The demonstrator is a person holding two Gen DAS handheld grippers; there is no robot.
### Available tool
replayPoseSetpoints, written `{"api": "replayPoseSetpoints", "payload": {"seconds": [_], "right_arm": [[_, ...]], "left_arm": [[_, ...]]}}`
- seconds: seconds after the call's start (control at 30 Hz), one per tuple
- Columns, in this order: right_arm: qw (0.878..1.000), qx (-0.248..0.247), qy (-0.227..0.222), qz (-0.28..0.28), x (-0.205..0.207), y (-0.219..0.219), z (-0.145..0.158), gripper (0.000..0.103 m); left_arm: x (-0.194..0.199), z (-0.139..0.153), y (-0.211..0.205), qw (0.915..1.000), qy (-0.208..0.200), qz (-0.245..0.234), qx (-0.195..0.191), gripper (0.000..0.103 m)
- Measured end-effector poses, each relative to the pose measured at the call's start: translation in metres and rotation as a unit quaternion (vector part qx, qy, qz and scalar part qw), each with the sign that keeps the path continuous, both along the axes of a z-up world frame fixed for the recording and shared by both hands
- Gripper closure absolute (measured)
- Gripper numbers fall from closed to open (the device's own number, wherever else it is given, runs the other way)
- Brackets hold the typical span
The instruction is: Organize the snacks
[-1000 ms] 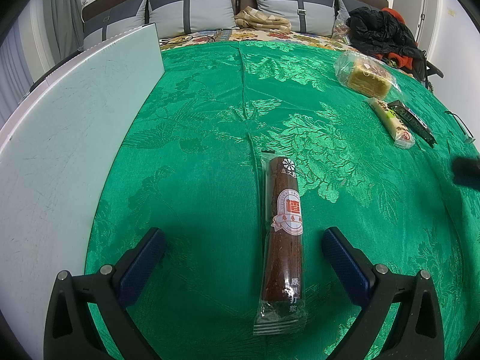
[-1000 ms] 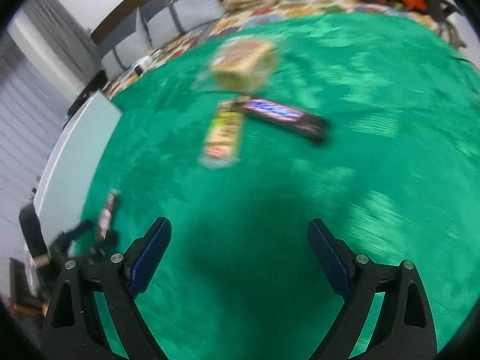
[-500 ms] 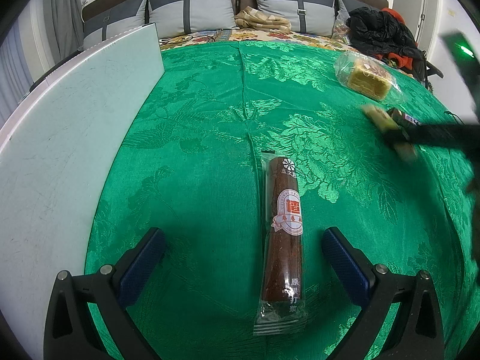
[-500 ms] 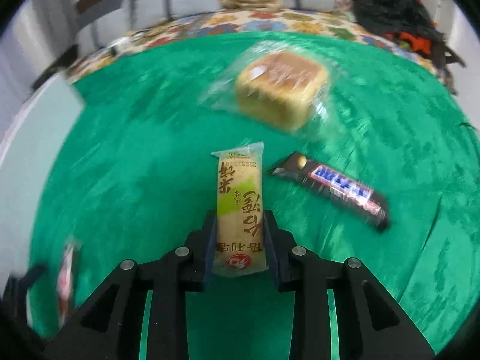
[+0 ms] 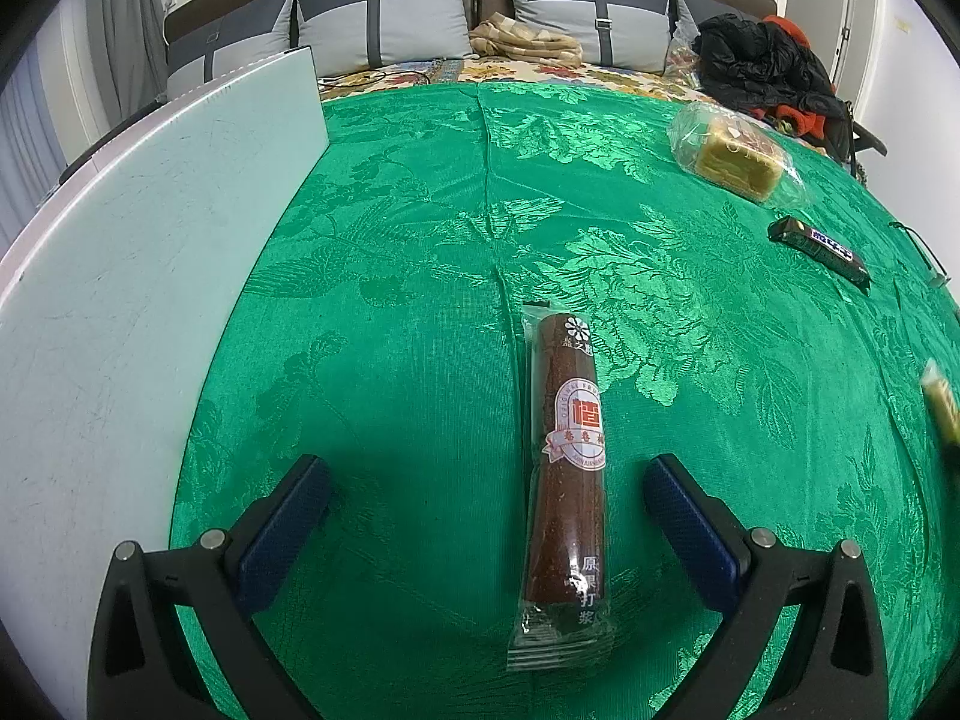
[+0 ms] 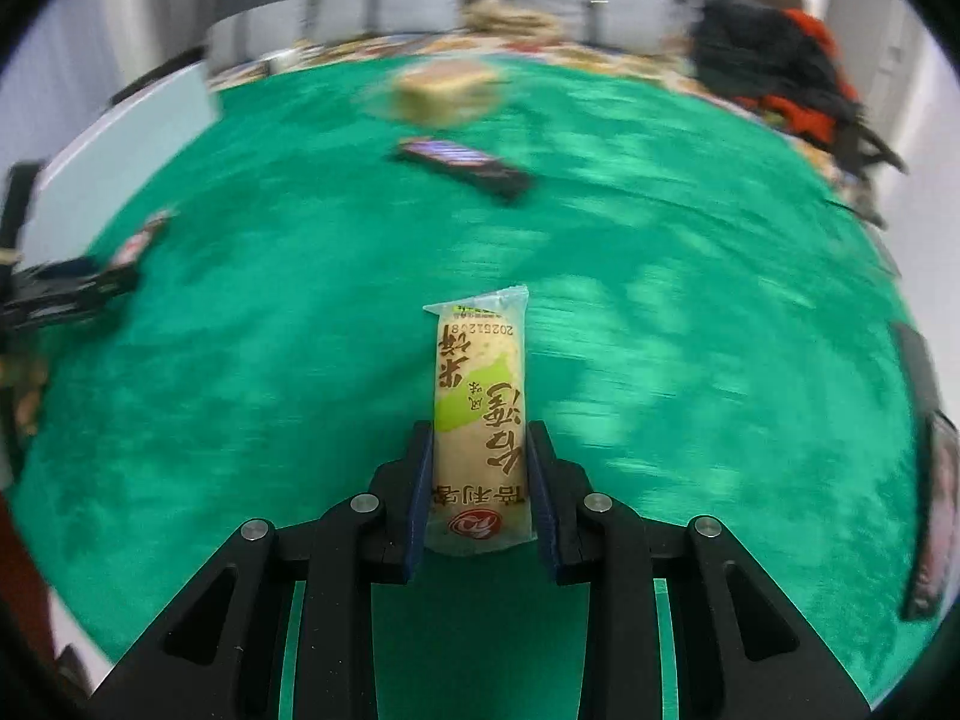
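Observation:
My left gripper [image 5: 486,483] is open and low over the green tablecloth [image 5: 390,312]. A long dark red snack stick in clear wrap [image 5: 567,474] lies between its fingers, nearer the right one, untouched. My right gripper [image 6: 478,444] is shut on a yellow-green rice cracker pack [image 6: 480,396], held above the cloth. That pack also shows blurred at the right edge of the left wrist view [image 5: 942,402]. A wrapped yellow cake [image 5: 729,153] and a dark chocolate bar [image 5: 819,246] lie at the far right; the right wrist view shows the cake [image 6: 444,93] and the bar [image 6: 462,165] ahead.
A pale white board [image 5: 120,276] covers the table's left side. Cushions [image 5: 384,30] and a dark heap of clothes [image 5: 756,69] lie behind the table. A dark flat object [image 6: 930,480] sits at the right edge of the right wrist view.
My right gripper closed on the rice cracker pack, lifted it and carried it back away from the cake and chocolate bar. My left gripper has not moved.

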State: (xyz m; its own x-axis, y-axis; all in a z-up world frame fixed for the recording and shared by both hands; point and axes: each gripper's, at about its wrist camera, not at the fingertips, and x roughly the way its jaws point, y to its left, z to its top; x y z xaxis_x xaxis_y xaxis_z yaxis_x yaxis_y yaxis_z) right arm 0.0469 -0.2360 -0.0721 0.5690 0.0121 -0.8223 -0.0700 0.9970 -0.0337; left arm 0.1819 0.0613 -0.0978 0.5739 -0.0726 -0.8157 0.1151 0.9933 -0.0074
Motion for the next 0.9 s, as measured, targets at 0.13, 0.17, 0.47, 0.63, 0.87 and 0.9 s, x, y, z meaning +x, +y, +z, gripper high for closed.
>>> {"api": "replayPoseSetpoints", "payload": {"seconds": [0.13,0.17,0.47,0.63,0.87,0.9], "right_arm": [[0.999,0.013,-0.023,-0.042,0.01,-0.03,-0.003,0.058],[0.998,0.011,-0.029,-0.046,0.012,-0.031,-0.003,0.05],[0.997,0.018,-0.029,-0.067,0.024,-0.033,-0.008,0.017],[0.997,0.017,-0.029,-0.069,0.023,-0.033,-0.009,0.016],[0.997,0.017,-0.029,-0.069,0.023,-0.033,-0.009,0.016],[0.997,0.017,-0.029,-0.069,0.023,-0.033,-0.009,0.016]], "left_arm": [[0.0,0.0,0.0,1.0,0.0,0.0,0.0,0.0],[0.0,0.0,0.0,1.0,0.0,0.0,0.0,0.0],[0.0,0.0,0.0,1.0,0.0,0.0,0.0,0.0],[0.0,0.0,0.0,1.0,0.0,0.0,0.0,0.0],[0.0,0.0,0.0,1.0,0.0,0.0,0.0,0.0],[0.0,0.0,0.0,1.0,0.0,0.0,0.0,0.0]]}}
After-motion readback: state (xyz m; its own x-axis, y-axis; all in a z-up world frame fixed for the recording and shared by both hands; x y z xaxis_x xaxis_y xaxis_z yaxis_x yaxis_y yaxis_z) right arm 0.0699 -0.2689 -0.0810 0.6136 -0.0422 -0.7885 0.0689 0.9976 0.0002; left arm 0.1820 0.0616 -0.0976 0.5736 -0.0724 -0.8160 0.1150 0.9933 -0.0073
